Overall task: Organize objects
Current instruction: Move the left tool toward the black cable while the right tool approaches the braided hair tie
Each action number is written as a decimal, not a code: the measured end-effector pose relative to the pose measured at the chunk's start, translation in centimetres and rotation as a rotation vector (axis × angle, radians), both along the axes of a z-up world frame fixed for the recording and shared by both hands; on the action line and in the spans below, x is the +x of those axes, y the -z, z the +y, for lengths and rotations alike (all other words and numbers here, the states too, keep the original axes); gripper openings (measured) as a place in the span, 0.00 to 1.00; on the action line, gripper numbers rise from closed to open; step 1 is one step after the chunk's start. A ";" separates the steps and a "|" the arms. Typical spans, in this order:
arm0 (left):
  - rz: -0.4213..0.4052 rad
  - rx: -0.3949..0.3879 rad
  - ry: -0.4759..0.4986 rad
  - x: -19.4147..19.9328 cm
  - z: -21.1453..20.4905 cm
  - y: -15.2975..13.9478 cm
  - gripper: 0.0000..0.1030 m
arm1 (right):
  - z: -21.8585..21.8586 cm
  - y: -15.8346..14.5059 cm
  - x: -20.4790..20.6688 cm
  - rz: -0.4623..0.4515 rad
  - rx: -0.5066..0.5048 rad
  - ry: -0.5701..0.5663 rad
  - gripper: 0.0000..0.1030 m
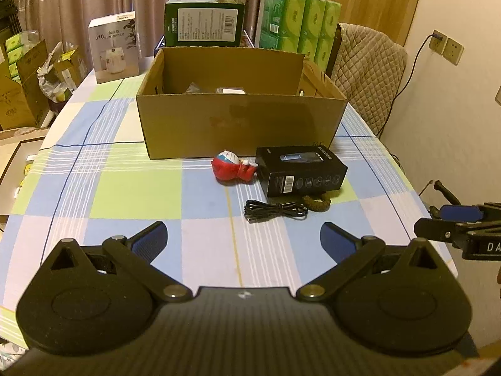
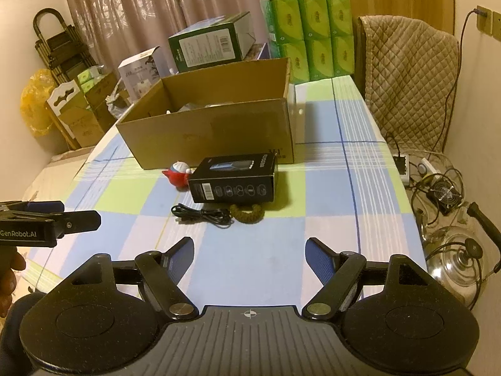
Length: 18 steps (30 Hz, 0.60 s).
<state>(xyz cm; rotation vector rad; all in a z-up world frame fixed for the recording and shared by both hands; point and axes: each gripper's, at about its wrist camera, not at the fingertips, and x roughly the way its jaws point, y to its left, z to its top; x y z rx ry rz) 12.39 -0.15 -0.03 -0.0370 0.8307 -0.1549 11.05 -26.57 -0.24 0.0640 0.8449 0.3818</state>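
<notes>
An open cardboard box stands mid-table with a few items inside. In front of it lie a red and white toy figure, a black product box, a coiled black cable and an olive braided cord. My left gripper is open and holds nothing, a little short of the cable. My right gripper is also open and holds nothing, nearer than the cord. Each gripper shows at the edge of the other's view.
Green tissue packs, a dark green carton and a white humidifier box stand behind the cardboard box. A quilted chair is at the right. A glass kettle and cables lie beyond the table's right edge.
</notes>
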 end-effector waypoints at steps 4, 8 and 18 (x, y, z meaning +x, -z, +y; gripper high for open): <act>0.004 0.004 0.001 0.1 -0.1 0.2 0.99 | 0.0 0.1 0.0 0.002 0.000 0.000 0.73; 0.005 0.004 0.001 0.2 0.0 0.3 0.99 | 0.0 0.2 0.1 0.006 0.001 0.002 0.73; 0.016 0.010 0.009 0.5 0.1 0.9 0.99 | 0.2 0.8 0.5 0.017 -0.011 0.001 0.73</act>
